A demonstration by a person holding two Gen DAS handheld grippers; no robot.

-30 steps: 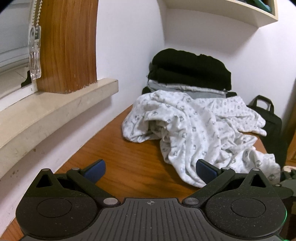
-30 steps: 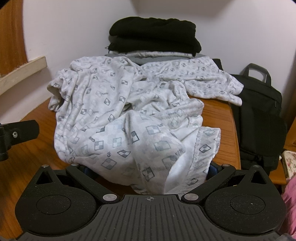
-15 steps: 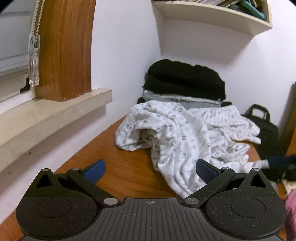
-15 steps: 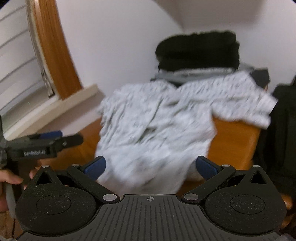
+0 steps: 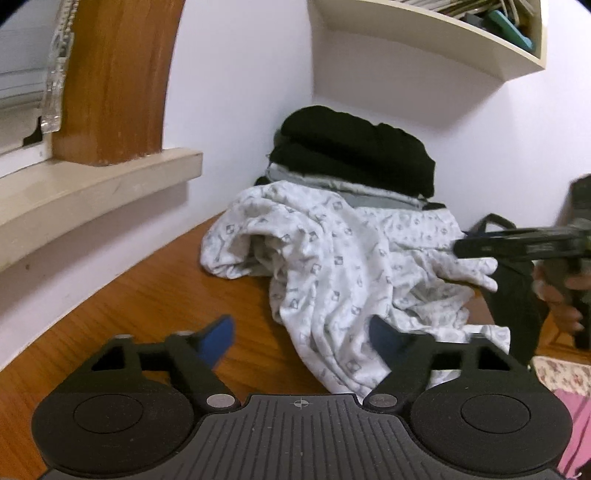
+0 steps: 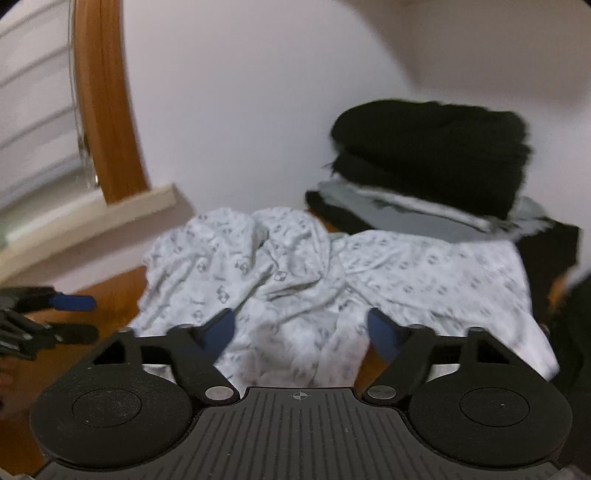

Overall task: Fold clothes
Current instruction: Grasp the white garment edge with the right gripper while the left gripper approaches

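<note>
A white garment with a small grey square print (image 5: 332,266) lies crumpled on the wooden table (image 5: 147,306). My left gripper (image 5: 301,334) is open just in front of the garment's near edge, its blue pads (image 5: 218,336) holding nothing. My right gripper (image 6: 301,328) is also open and empty, hovering above the garment (image 6: 295,273). In the left wrist view the right gripper (image 5: 476,242) comes in from the right over the cloth, held by a hand (image 5: 557,295). The left gripper (image 6: 90,319) shows at the left edge of the right wrist view.
A stack of folded black and grey clothes (image 5: 354,151) sits in the back corner behind the garment. A window sill (image 5: 99,188) runs along the left wall and a shelf (image 5: 424,33) hangs overhead. A black bag (image 5: 517,295) stands off the table's right end.
The right gripper lifted off the garment's near edge and swung up and left. Both grippers' fingers have narrowed somewhat but stay open. The left gripper tilted upward and moved nearer the cloth.
</note>
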